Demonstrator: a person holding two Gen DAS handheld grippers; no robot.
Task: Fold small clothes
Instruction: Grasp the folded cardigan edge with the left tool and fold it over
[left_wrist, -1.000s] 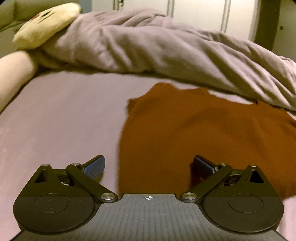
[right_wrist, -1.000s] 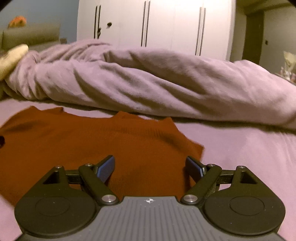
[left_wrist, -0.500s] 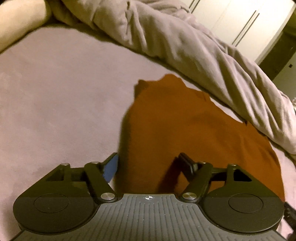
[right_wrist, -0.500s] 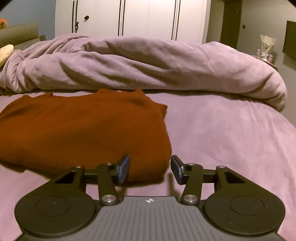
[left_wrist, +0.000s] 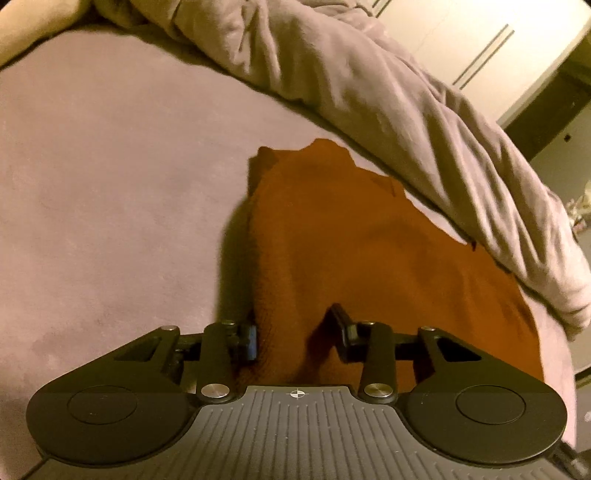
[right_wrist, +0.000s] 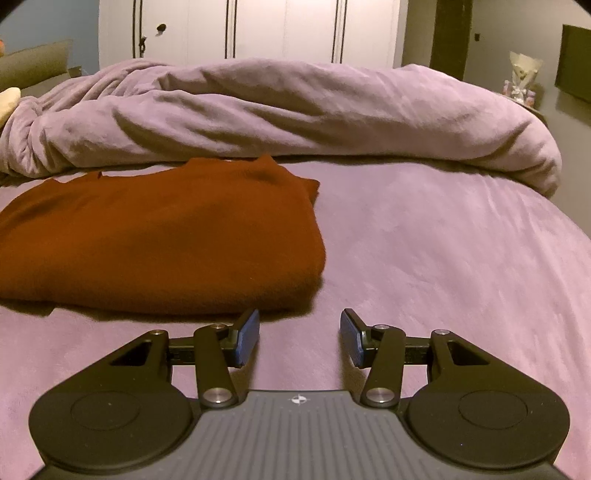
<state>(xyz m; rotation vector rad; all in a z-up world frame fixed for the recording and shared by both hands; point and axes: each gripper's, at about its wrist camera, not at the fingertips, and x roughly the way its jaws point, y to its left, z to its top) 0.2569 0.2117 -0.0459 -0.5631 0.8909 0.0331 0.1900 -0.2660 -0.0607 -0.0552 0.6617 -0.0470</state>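
Note:
A rust-orange knit garment (left_wrist: 369, 251) lies folded on the mauve bed sheet (left_wrist: 110, 184). My left gripper (left_wrist: 295, 336) is low over the garment's near left corner, its jaws partly closed with the cloth edge between them, not pinched tight. In the right wrist view the same garment (right_wrist: 159, 236) lies ahead and left. My right gripper (right_wrist: 299, 338) is open and empty over bare sheet (right_wrist: 443, 258), just in front of the garment's near right corner.
A bunched mauve duvet (right_wrist: 295, 114) runs along the far side of the bed, also in the left wrist view (left_wrist: 369, 92). White wardrobe doors (right_wrist: 258, 29) stand behind. A cream pillow (left_wrist: 26, 33) lies far left.
Both grippers' jaws have narrowed. The left has lowered onto the garment's left corner and tilted. The right has backed off the garment onto bare sheet at its right corner.

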